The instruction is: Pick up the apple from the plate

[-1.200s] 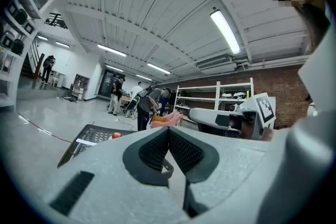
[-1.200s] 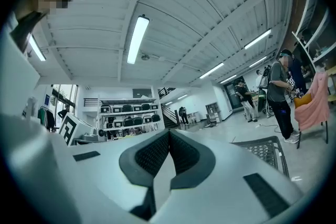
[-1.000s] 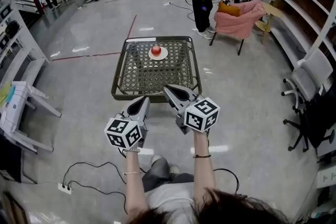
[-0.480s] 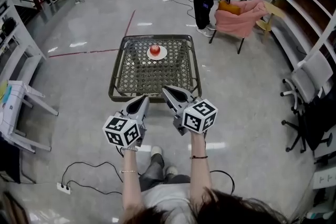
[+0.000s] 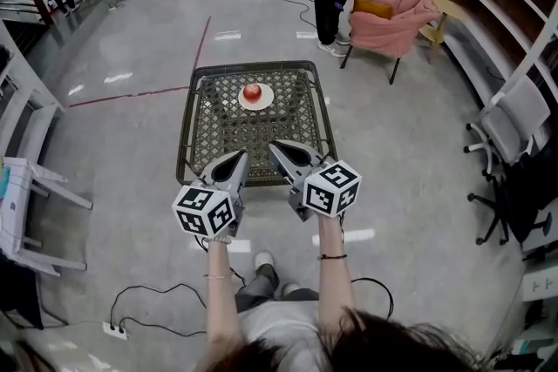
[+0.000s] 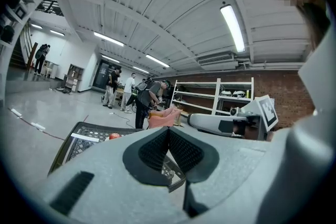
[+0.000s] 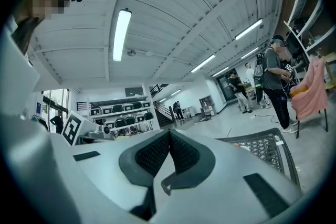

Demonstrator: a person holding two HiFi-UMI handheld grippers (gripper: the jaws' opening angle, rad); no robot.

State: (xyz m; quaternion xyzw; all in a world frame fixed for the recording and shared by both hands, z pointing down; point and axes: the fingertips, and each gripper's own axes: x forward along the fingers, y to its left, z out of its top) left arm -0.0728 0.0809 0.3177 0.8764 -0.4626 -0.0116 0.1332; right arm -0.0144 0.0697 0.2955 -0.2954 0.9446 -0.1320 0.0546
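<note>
A red apple (image 5: 252,91) sits on a small white plate (image 5: 256,101) near the far end of a low wire-mesh table (image 5: 218,135). In the head view both grippers are held side by side over the table's near edge, well short of the apple. The left gripper (image 5: 237,156) is shut with nothing in it. The right gripper (image 5: 277,146) is also shut and empty. The left gripper view shows its closed jaws (image 6: 168,128), with the apple (image 6: 114,136) small on the table (image 6: 79,140) beyond. The right gripper view shows its closed jaws (image 7: 169,132) and the table's corner (image 7: 265,147).
Several people stand beyond the table near a pink-draped chair (image 5: 397,20). Shelving (image 5: 514,4) and an office chair (image 5: 514,144) line the right side. A white rack (image 5: 30,187) stands at the left. A cable and power strip (image 5: 113,328) lie on the floor behind.
The person has walked toward the table. Both shut grippers have gone from short of its near edge to over that edge, and the apple appears nearer.
</note>
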